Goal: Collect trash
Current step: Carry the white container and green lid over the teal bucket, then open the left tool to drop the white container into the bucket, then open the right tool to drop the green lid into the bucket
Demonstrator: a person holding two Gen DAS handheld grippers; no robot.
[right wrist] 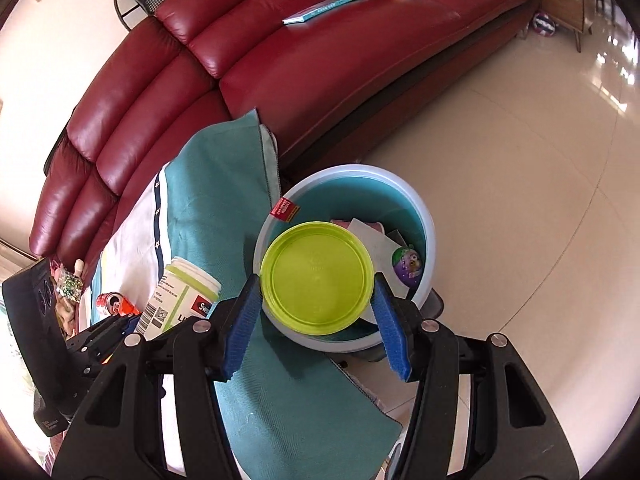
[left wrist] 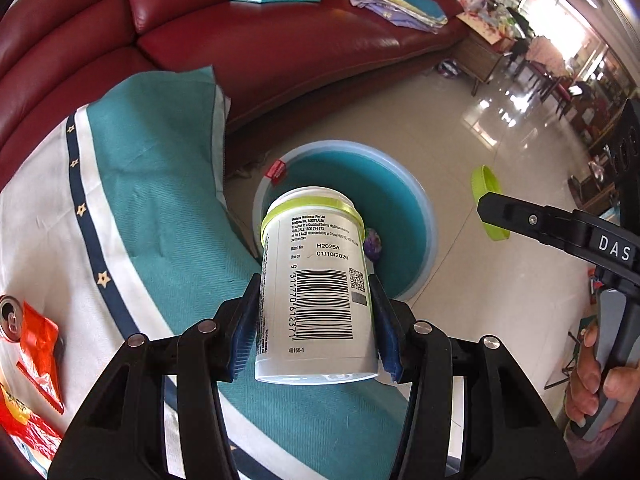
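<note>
My left gripper (left wrist: pixel 316 316) is shut on a white supplement jar (left wrist: pixel 316 288) with a lime band and a barcode label, its open mouth tipped toward a blue bucket (left wrist: pixel 424 208) on the floor. That jar (right wrist: pixel 180 300) shows again at the left of the right wrist view. My right gripper (right wrist: pixel 318 316) is shut on the jar's lime-green lid (right wrist: pixel 318 278), held flat over the bucket (right wrist: pixel 424 208). In the left wrist view the lid (left wrist: pixel 486 196) hangs in the right gripper beyond the bucket. Papers and a purple wrapper (right wrist: pixel 406 266) lie inside the bucket.
A table under a teal and white cloth (left wrist: pixel 160 208) stands left of the bucket, with a drink can (left wrist: pixel 10 316) and orange wrappers (left wrist: pixel 40 356) on it. A dark red leather sofa (right wrist: pixel 280 60) curves behind. Glossy tiled floor (right wrist: pixel 520 200) spreads to the right.
</note>
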